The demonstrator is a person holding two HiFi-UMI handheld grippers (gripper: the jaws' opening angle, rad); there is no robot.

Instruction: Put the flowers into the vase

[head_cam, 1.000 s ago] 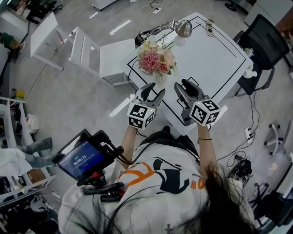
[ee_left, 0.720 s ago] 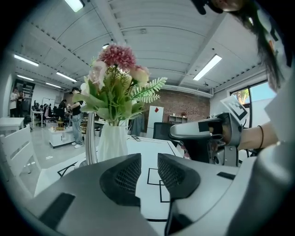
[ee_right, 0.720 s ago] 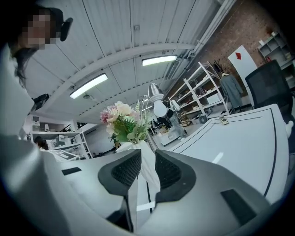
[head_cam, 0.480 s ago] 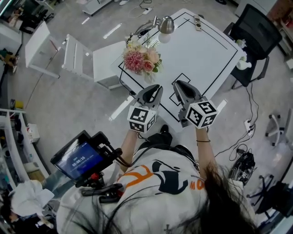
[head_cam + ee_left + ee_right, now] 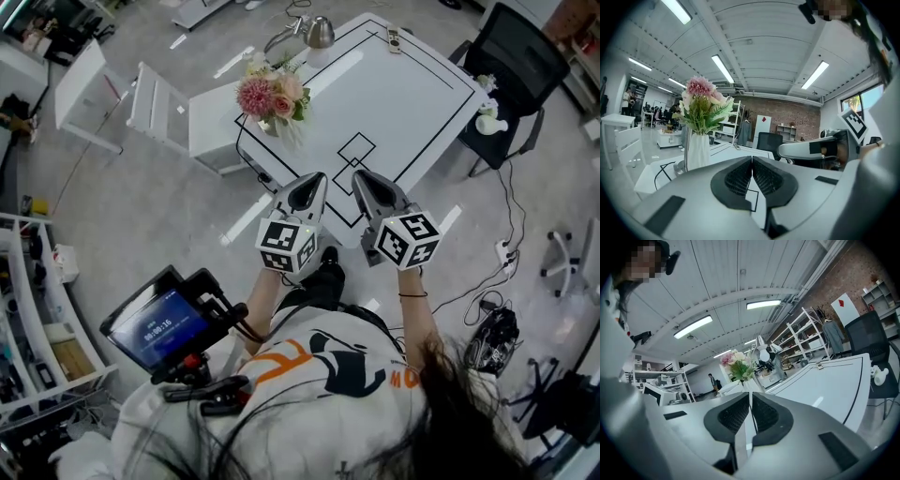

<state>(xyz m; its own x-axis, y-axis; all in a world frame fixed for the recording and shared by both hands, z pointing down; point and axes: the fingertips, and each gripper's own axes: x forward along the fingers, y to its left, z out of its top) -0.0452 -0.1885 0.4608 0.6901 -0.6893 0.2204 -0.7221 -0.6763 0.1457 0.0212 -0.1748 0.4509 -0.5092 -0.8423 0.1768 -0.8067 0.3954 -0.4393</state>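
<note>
As flowers sit in vase, vase apparently upright near table corner.

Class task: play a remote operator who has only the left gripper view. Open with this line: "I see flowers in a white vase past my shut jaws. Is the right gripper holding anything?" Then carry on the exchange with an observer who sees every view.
Observer: No. The right gripper is empty. Its jaws have just been closing and stand almost together.
Operator: Is anything on the black chair?
Observer: A small white object rests on the chair.
Operator: Where are the grippers, seen from above?
Observer: The left gripper and the right sit side by side at the table's near corner. Both are well apart from the vase, which stands near the table's left corner.
</note>
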